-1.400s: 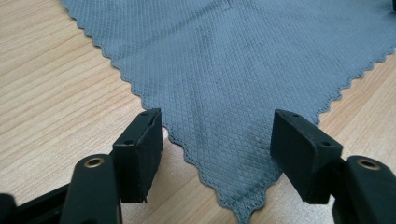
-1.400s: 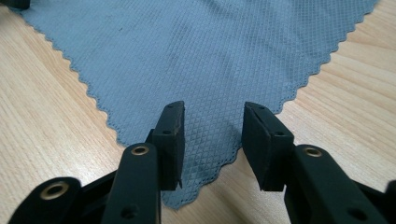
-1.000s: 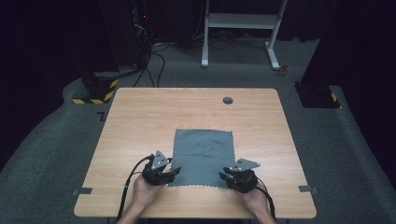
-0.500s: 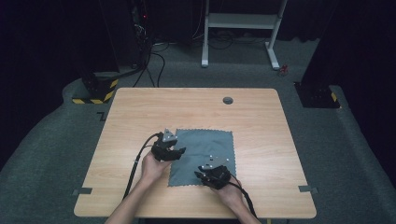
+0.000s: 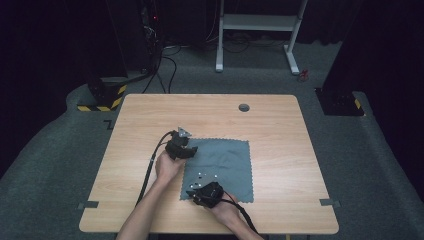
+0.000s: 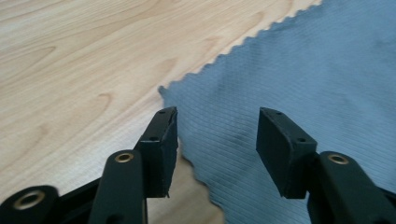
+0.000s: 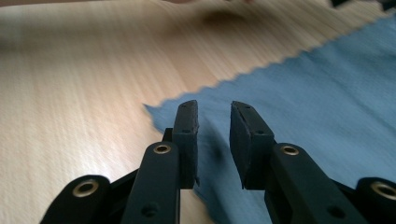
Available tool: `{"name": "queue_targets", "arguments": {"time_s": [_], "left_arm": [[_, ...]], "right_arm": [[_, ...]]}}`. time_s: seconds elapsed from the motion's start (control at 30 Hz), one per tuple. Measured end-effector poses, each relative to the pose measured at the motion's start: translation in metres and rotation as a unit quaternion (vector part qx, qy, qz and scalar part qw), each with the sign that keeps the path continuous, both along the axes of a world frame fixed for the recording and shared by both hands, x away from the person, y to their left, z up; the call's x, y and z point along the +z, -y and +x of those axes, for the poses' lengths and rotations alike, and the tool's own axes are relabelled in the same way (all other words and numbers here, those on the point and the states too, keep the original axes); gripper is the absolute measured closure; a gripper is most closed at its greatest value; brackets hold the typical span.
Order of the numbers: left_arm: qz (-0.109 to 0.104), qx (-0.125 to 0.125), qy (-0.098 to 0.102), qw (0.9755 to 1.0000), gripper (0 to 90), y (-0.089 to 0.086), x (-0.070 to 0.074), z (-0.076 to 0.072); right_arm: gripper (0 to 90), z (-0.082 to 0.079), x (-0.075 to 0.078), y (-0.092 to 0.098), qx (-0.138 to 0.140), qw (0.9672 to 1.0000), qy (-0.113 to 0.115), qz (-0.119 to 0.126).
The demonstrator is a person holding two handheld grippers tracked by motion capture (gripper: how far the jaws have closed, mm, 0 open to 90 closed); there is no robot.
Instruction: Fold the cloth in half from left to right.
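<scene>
Cloth: a grey-blue cloth (image 5: 220, 167) with zigzag edges lies flat on the table (image 5: 150, 120), toward its near side.
Left tongs (image 5: 189, 150): at the cloth's far left corner, jaws apart over that corner, gripping nothing; they have just been closing.
Right tongs (image 5: 192, 192): at the near left corner, jaws narrow, nothing pinched.

The square grey-blue cloth (image 6: 299, 79) is a matt, finely ribbed weave with pinked, zigzag edges. The pale wooden counter (image 5: 150, 115) shows smooth, faintly satin grain. The black plastic hand-held gripper (image 6: 217, 140) has matt pads and brass-coloured rivets.
</scene>
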State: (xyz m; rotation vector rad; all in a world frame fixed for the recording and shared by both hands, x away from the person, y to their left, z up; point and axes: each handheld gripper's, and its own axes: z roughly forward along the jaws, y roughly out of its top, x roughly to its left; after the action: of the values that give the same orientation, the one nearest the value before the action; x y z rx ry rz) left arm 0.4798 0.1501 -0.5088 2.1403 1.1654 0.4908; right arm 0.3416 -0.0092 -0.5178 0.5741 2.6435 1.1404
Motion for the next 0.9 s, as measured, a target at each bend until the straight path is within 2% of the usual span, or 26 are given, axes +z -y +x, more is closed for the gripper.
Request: {"name": "queue_targets", "arguments": {"time_s": [0.03, 0.17, 0.2, 0.23, 0.3, 0.43, 0.47, 0.5, 0.53, 0.57, 0.6, 0.7, 0.8, 0.87, 0.9], "left_arm": [[0.0, 0.0, 0.0, 1.0, 49.6, 0.0, 0.0, 0.0], [-0.015, 0.032, 0.0, 0.9994, 51.4, -0.007, -0.002, 0.01], [-0.015, 0.032, 0.0, 0.9994, 51.4, -0.007, -0.002, 0.01], [-0.005, 0.04, -0.007, 0.9992, 51.3, -0.009, -0.003, 0.014], [-0.003, 0.046, -0.011, 0.9989, 51.3, -0.01, -0.004, 0.017], [-0.021, 0.057, -0.018, 0.998, 51.4, -0.012, -0.005, 0.024], [-0.034, 0.065, -0.019, 0.9971, 52.0, -0.011, -0.006, 0.027], [-0.034, 0.065, -0.019, 0.9971, 52.5, -0.011, -0.006, 0.027], [-0.034, 0.07, -0.01, 0.9969, 53.9, -0.01, -0.007, 0.028], [-0.025, 0.071, -0.003, 0.9972, 55.2, -0.007, -0.008, 0.027], [-0.018, 0.068, 0.001, 0.9975, 56.7, -0.006, -0.008, 0.027], [-0.024, 0.073, -0.004, 0.997, 62.7, -0.006, -0.007, 0.027], [-0.021, 0.073, -0.003, 0.9971, 70.1, -0.008, -0.007, 0.028], [-0.027, 0.074, -0.008, 0.9969, 74.7, -0.01, -0.007, 0.028], [-0.03, 0.073, -0.015, 0.9967, 77.2, -0.011, -0.006, 0.03]], "right_arm": [[72.1, 0.0, 0.0, 0.0, 0.0, 1.0, 0.0, 0.0], [69.7, -0.008, -0.004, -0.014, 0.019, 0.9998, 0.003, -0.003], [69.7, -0.01, -0.005, -0.015, 0.022, 0.9997, 0.006, -0.006], [68.9, -0.013, -0.006, -0.016, 0.024, 0.9997, 0.01, -0.004], [68.0, -0.014, -0.006, -0.017, 0.025, 0.9997, 0.007, -0.004], [65.1, -0.019, -0.006, -0.017, 0.027, 0.9996, 0.003, -0.001], [65.1, -0.02, -0.007, -0.017, 0.029, 0.9996, 0.006, -0.001], [65.1, -0.02, -0.007, -0.017, 0.029, 0.9996, 0.006, -0.001], [65.4, -0.02, -0.006, -0.017, 0.029, 0.9996, 0.007, -0.003], [65.8, -0.02, -0.006, -0.017, 0.027, 0.9996, 0.006, -0.004], [66.5, -0.02, -0.006, -0.017, 0.025, 0.9997, 0.004, -0.005], [70.4, -0.021, -0.006, -0.018, 0.023, 0.9997, 0.008, -0.005], [75.4, -0.022, -0.006, -0.019, 0.026, 0.9996, 0.013, -0.007], [77.7, -0.023, -0.006, -0.019, 0.026, 0.9995, 0.017, -0.007], [82.3, -0.023, -0.006, -0.02, 0.029, 0.9992, 0.025, -0.013]]}}
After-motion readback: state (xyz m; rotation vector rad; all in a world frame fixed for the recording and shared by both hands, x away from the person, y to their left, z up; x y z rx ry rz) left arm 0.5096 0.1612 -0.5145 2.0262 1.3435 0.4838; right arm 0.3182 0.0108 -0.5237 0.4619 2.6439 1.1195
